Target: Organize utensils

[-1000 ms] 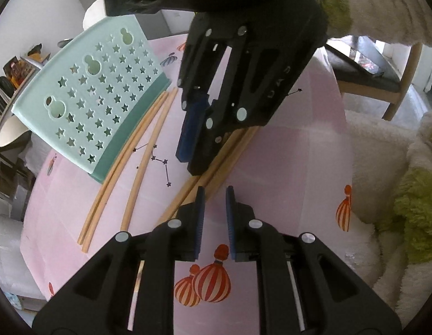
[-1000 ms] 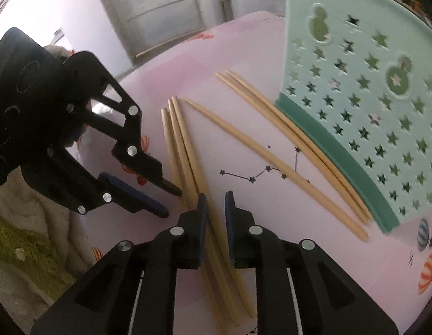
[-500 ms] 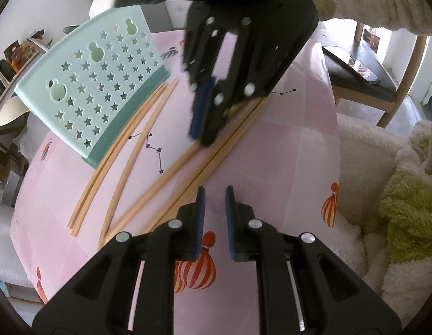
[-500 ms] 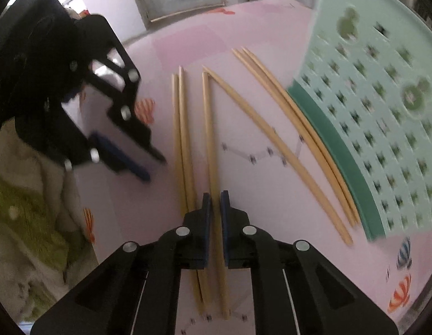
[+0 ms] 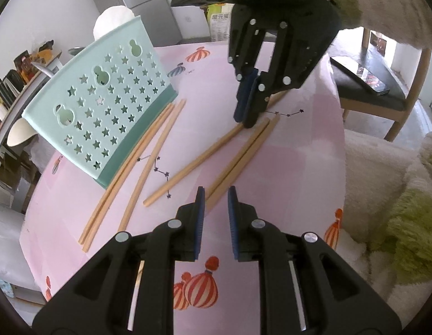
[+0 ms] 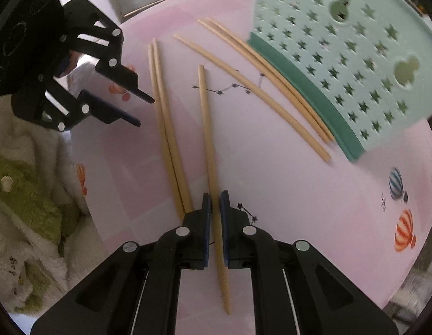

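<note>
Right gripper [image 6: 213,203] jaws clamp one chopstick [image 6: 207,128] lying on the surface [image 6: 272,195]. Left gripper [image 5: 216,195] jaws slightly apart, opening, empty. Six chopsticks remain outside the basket [image 6: 355,55].

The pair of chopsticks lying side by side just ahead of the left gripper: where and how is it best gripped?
Judging by pose, grip the pair of chopsticks near the end closest to the left gripper, coming from above with jaws straddling both sticks across their width. They lie flat, touching, on the tablecloth, so one pinch might catch both.
</note>
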The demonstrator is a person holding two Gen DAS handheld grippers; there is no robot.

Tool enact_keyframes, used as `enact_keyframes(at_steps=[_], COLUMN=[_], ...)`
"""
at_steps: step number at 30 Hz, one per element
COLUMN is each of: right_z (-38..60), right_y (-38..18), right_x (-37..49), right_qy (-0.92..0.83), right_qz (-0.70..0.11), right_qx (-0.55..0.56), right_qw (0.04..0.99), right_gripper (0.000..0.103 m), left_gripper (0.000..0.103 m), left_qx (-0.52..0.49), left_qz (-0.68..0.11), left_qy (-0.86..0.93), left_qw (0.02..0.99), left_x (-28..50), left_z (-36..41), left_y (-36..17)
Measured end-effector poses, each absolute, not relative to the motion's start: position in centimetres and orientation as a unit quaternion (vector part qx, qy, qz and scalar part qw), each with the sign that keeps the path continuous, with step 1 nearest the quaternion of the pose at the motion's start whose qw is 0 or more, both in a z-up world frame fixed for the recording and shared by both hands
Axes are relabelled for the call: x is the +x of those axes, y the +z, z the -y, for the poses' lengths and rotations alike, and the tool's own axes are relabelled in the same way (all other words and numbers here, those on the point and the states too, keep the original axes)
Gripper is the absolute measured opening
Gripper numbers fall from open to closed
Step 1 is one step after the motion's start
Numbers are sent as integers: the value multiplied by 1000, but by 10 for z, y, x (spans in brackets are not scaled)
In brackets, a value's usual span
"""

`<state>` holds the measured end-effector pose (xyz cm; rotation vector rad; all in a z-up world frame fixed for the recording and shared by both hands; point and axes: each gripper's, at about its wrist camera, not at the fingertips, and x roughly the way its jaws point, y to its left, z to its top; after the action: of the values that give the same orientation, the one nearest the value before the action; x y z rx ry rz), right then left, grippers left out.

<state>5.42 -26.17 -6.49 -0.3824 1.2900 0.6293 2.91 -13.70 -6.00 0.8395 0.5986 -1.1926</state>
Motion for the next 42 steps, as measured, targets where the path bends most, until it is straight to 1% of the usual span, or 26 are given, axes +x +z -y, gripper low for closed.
enact_keyframes(at_steps=[6, 10, 15, 17, 19, 25, 27, 30, 34, 41, 42], right_z=[305, 336, 376, 387, 390, 382, 371, 371, 375, 387, 388], right_y=[-62, -63, -68, -71, -71, -73, -74, -70, -66, -66, -66], right_x=[6, -20, -50, -61, -69, -81, -73, -74, -63, -70, -69], right_qy=[231, 176, 85, 43, 11, -92, -107, -120, -124, -122, -121], right_qz=[-591, -597, -585, -569, -557, -535, -531, -526, -517, -494, -492], right_qx=[-157, -119, -22, 27, 50, 92, 117, 147, 194, 267, 272], right_qw=[757, 773, 806, 821, 829, 835, 832, 829, 824, 818, 818], right_gripper=[7, 7, 8, 9, 10, 10, 10, 10, 9, 8, 8], left_gripper=[15, 15, 15, 15, 15, 15, 13, 9, 9, 8, 4], left_qx=[385, 381, 364, 370, 383, 438, 445, 453, 460, 442, 436], left_qz=[-272, -275, -279, -277, -270, -224, -219, -220, -217, -238, -245], left_qy=[-538, -536, -532, -534, -538, -513, -511, -514, -508, -481, -475], left_qw=[698, 702, 712, 708, 701, 703, 702, 695, 695, 719, 724], left_x=[29, 27, 28, 23, 16, 2, 1, 1, 2, 19, 22], left_z=[147, 147, 147, 151, 153, 166, 170, 177, 186, 206, 209], left_y=[-67, -67, -64, -66, -68, -77, -77, -77, -78, -79, -78])
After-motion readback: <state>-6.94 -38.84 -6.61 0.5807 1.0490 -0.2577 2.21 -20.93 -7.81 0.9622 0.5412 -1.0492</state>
